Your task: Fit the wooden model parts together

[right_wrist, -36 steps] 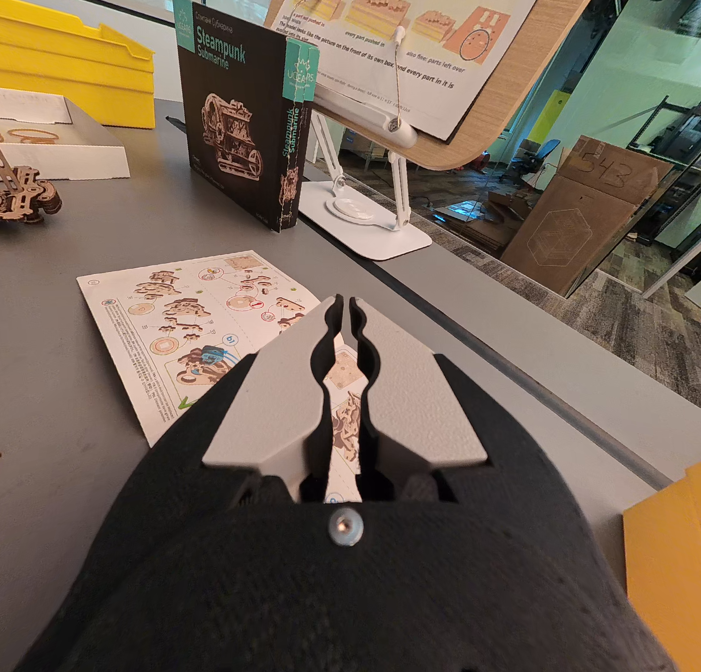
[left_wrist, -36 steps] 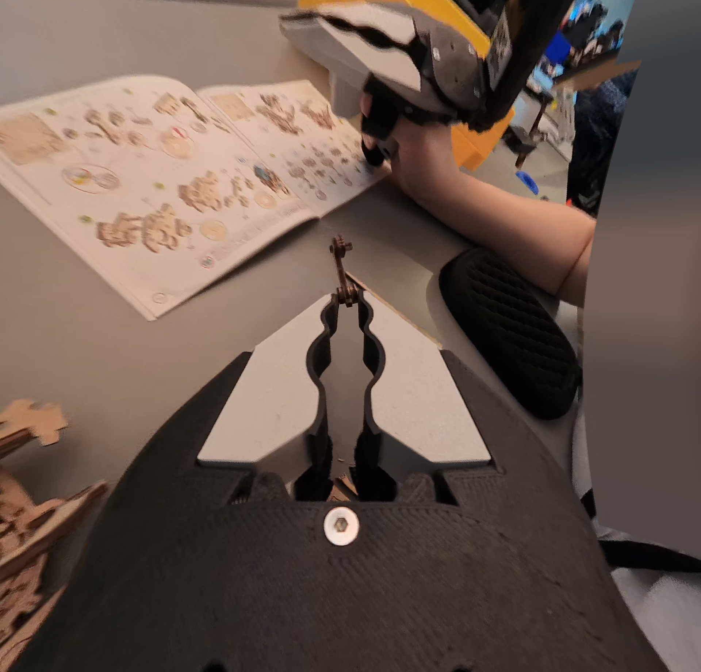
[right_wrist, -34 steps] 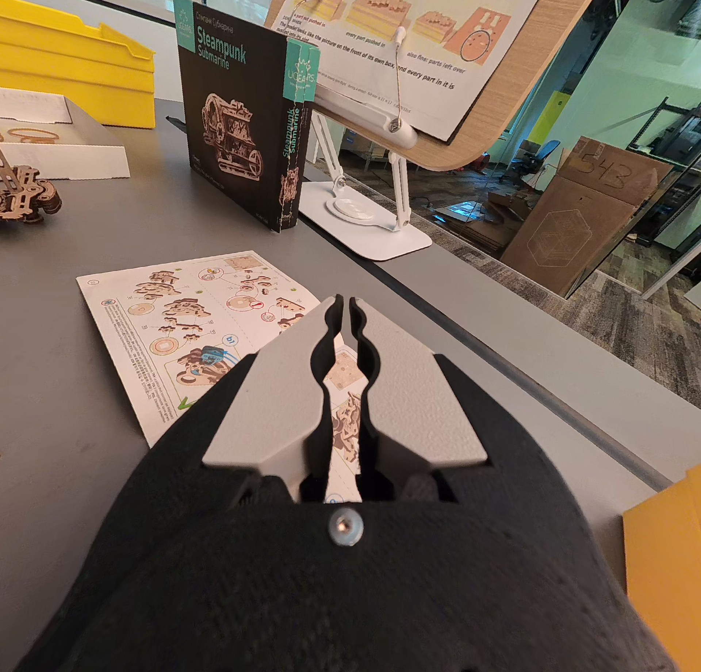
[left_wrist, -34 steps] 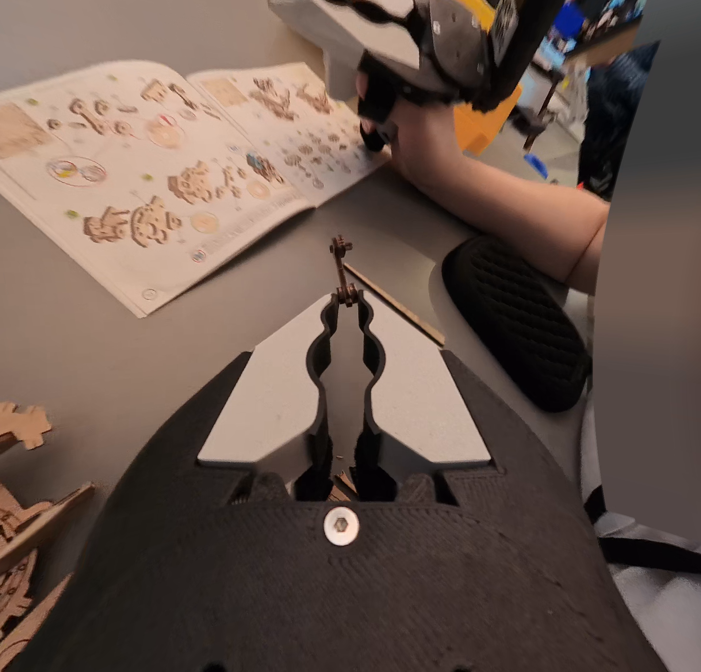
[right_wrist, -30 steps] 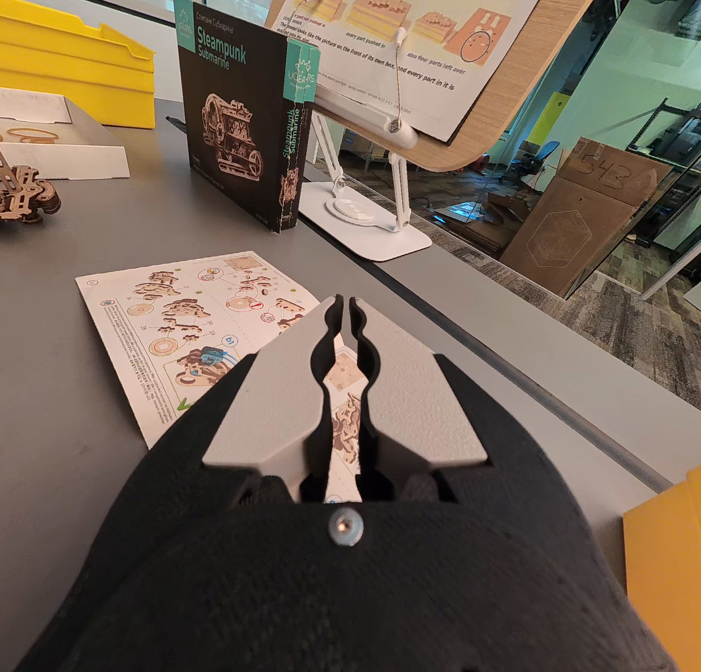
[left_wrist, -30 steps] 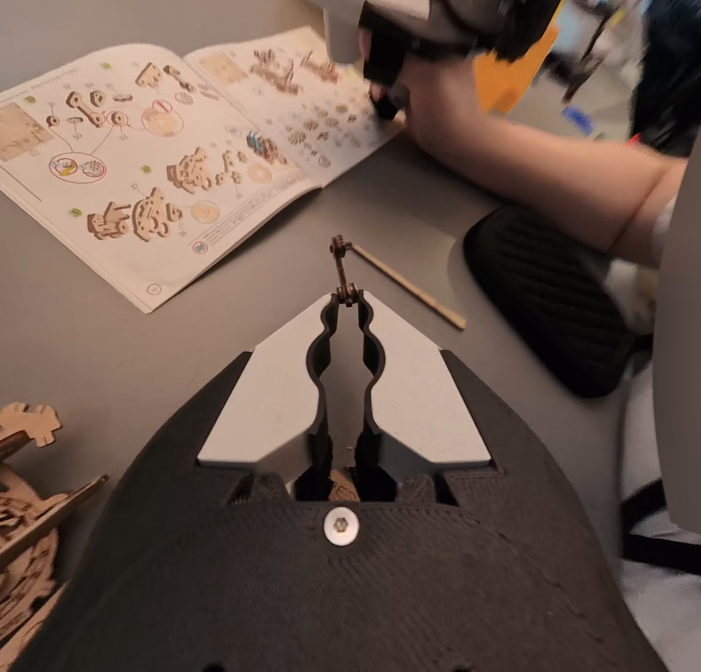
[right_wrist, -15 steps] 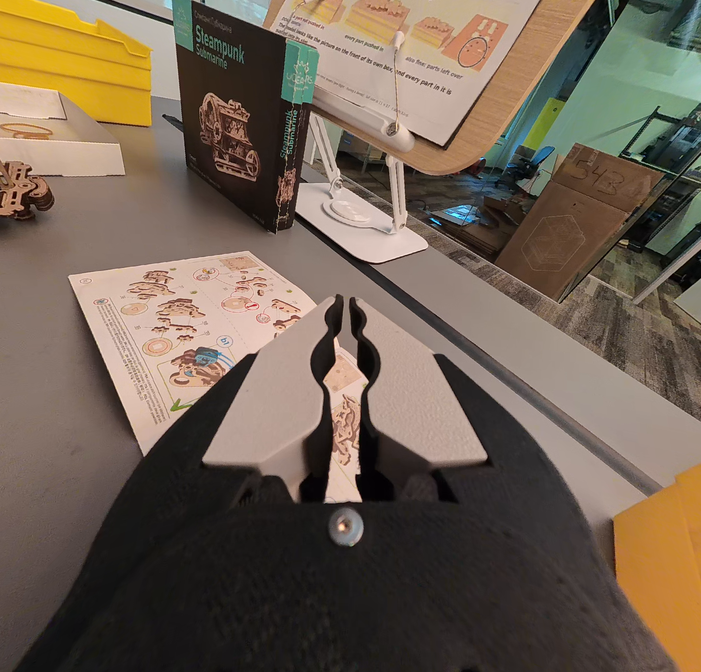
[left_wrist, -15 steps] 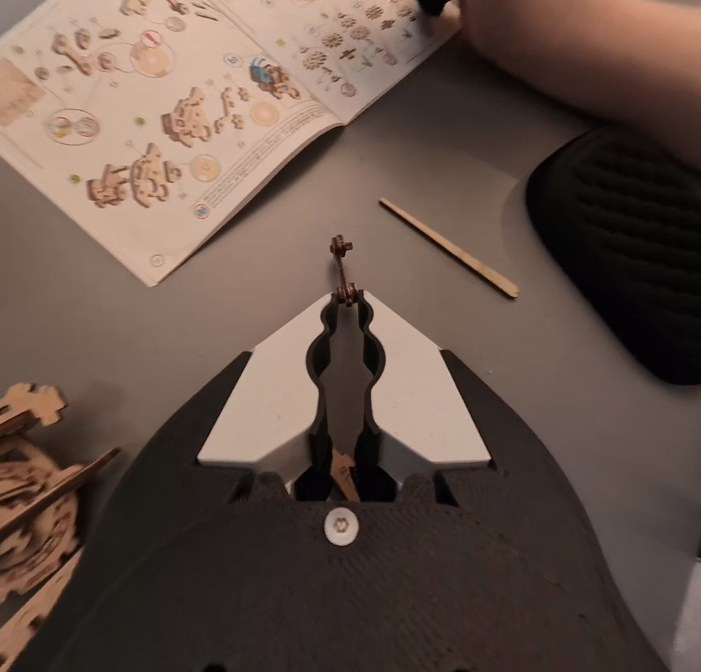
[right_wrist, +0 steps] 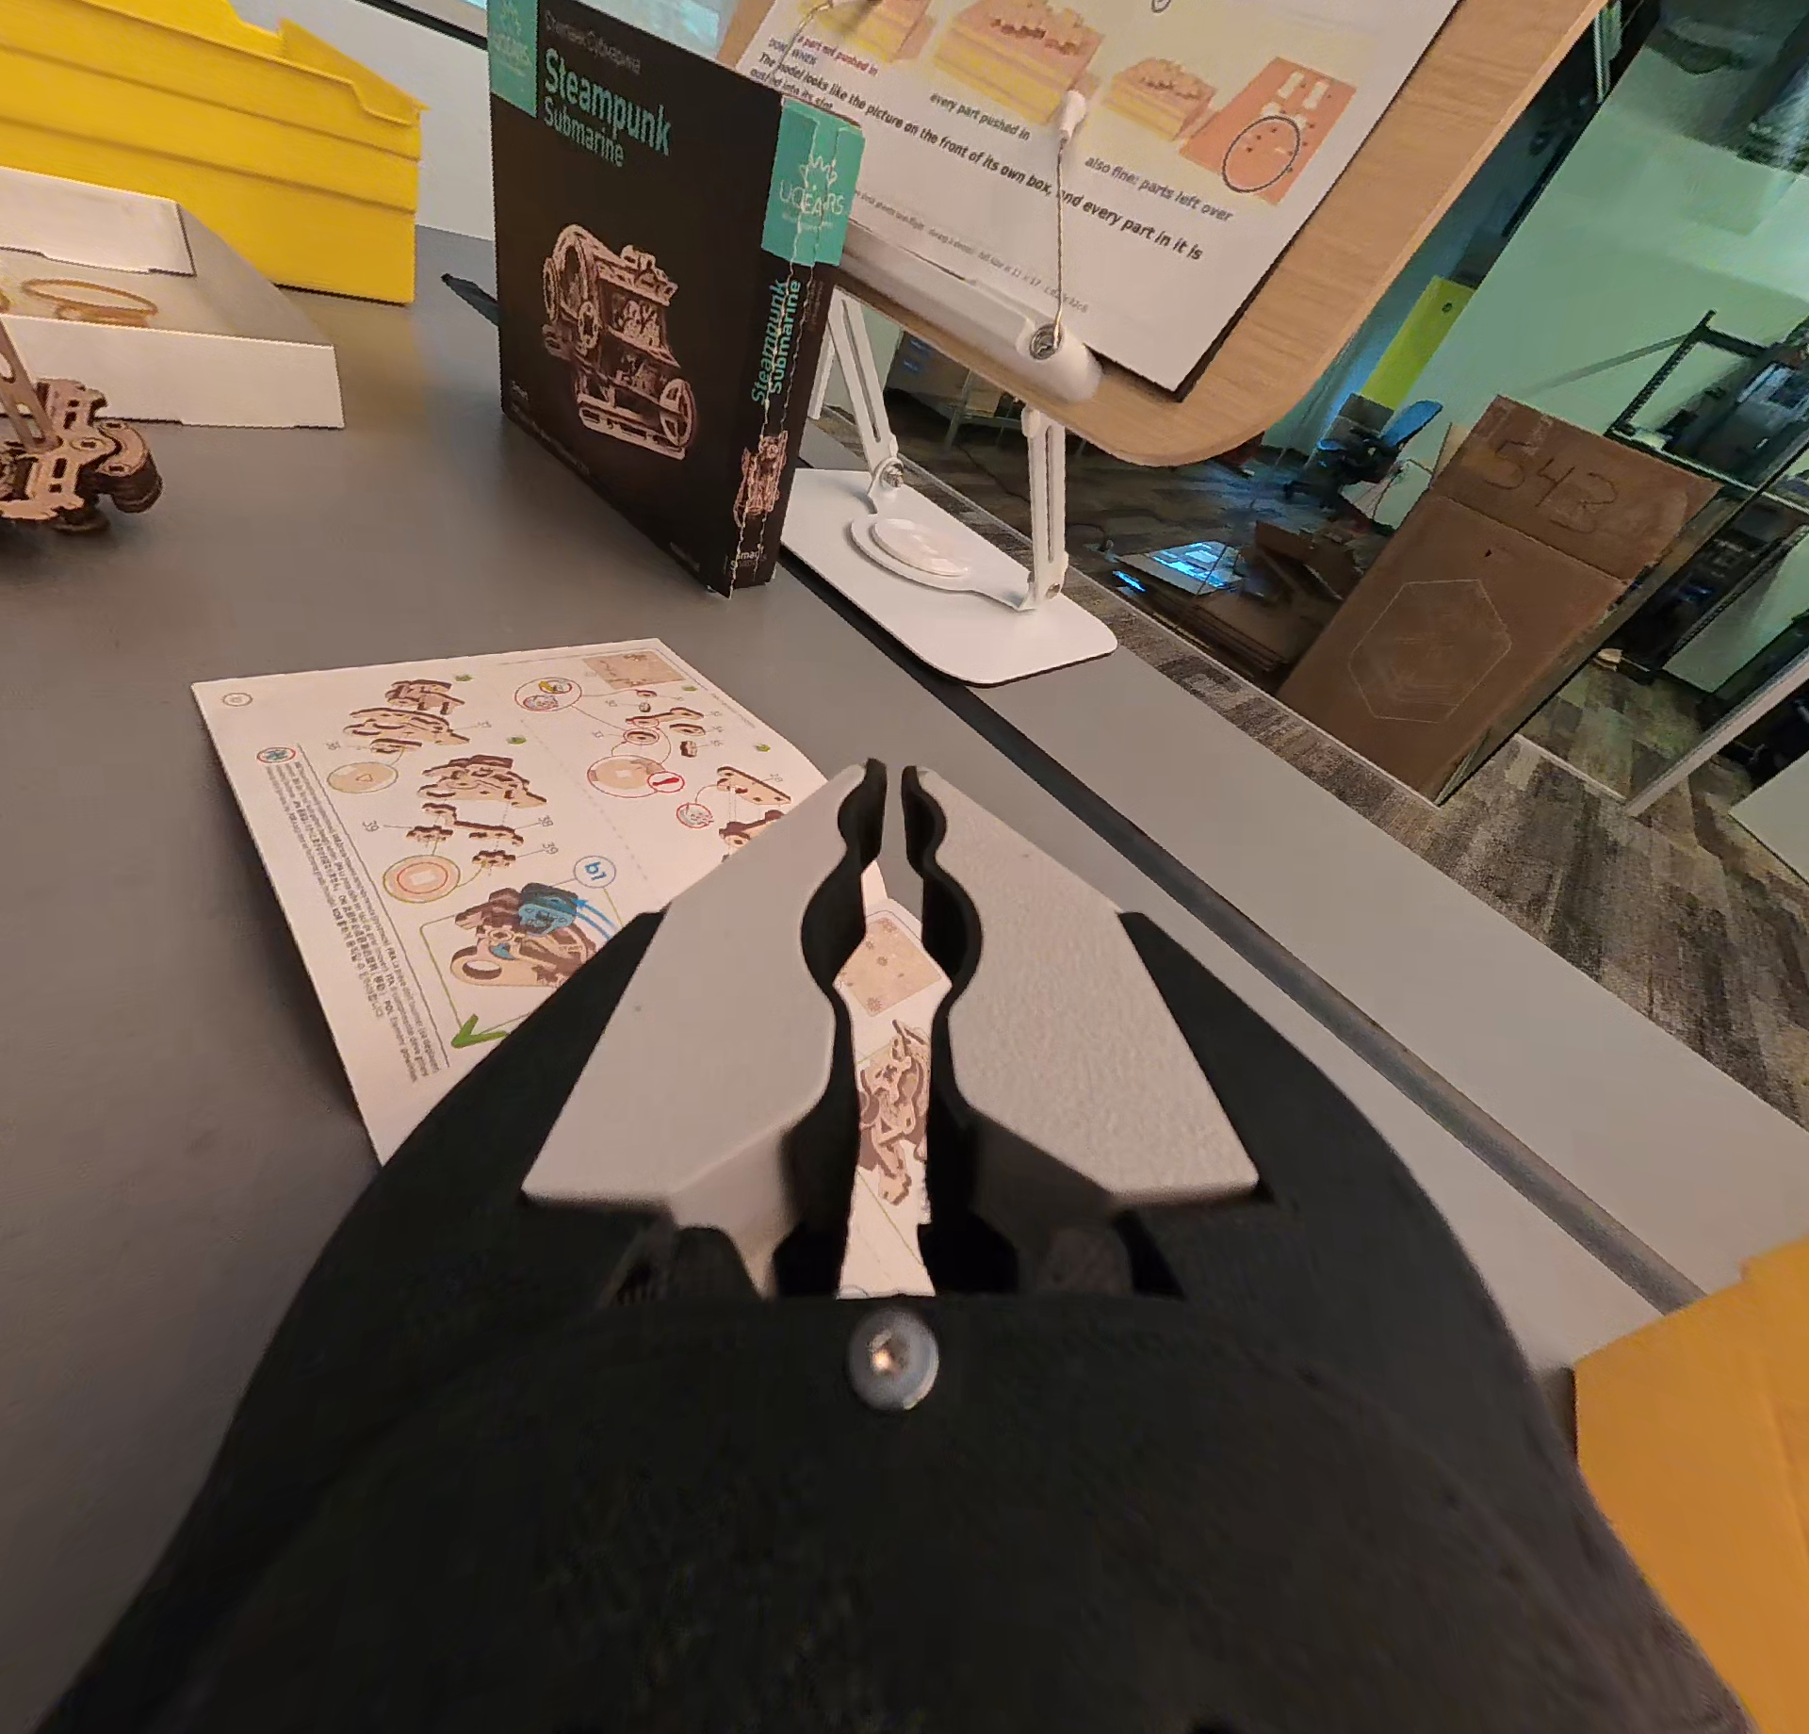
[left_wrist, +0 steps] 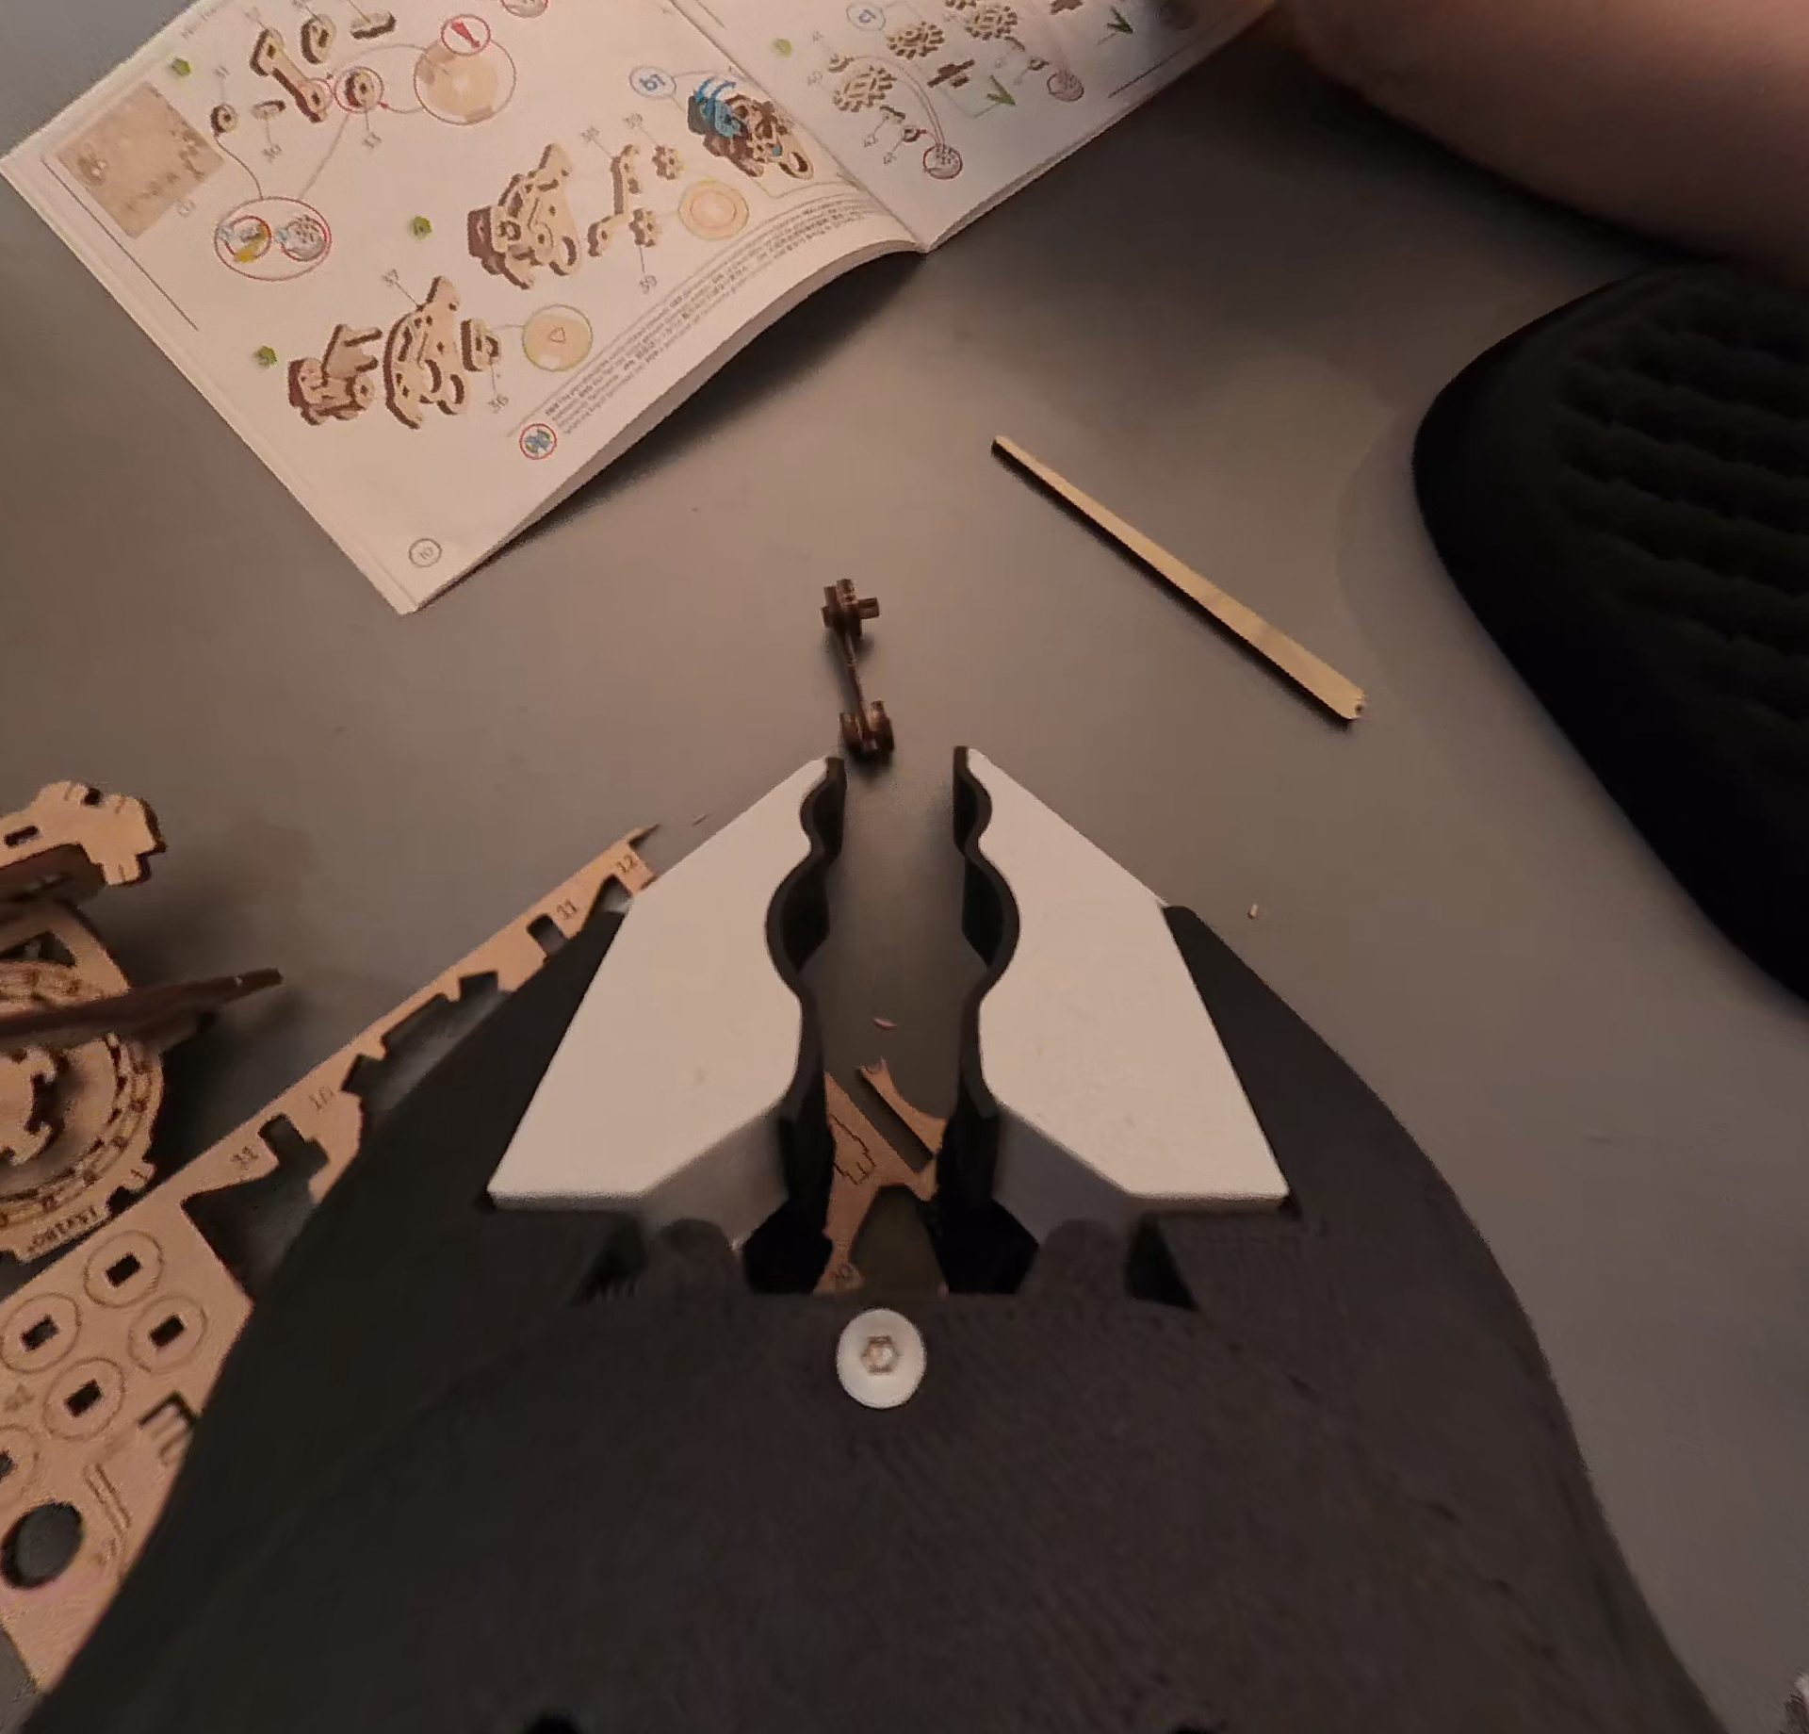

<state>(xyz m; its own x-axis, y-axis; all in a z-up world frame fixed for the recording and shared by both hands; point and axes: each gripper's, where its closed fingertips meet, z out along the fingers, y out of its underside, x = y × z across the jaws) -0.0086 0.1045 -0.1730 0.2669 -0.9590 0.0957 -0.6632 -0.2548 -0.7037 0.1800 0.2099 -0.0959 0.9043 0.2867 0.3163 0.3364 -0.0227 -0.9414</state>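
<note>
Left tool point(left_wrist: 893, 769): jaws parted by a clear gap, holding nothing; a small dark wooden link piece point(left_wrist: 855, 671) lies on the grey tabletop point(left_wrist: 1077, 336) just beyond the left fingertip, whether touching it cannot be told. A thin wooden stick point(left_wrist: 1175, 579) lies apart to the right of the piece; an open instruction booklet point(left_wrist: 509, 179) lies farther off. A cut-out wooden parts sheet point(left_wrist: 127, 1295) passes beneath the tool; a partly built wooden model point(left_wrist: 59, 1051) sits at the picture's left edge. Right tool point(right_wrist: 893, 774): jaws drawn almost together, only a narrow slit between the tips, nothing held; it hangs over the booklet. A dark kit box point(right_wrist: 666, 287) stands beyond, near the tabletop's far edge.
</note>
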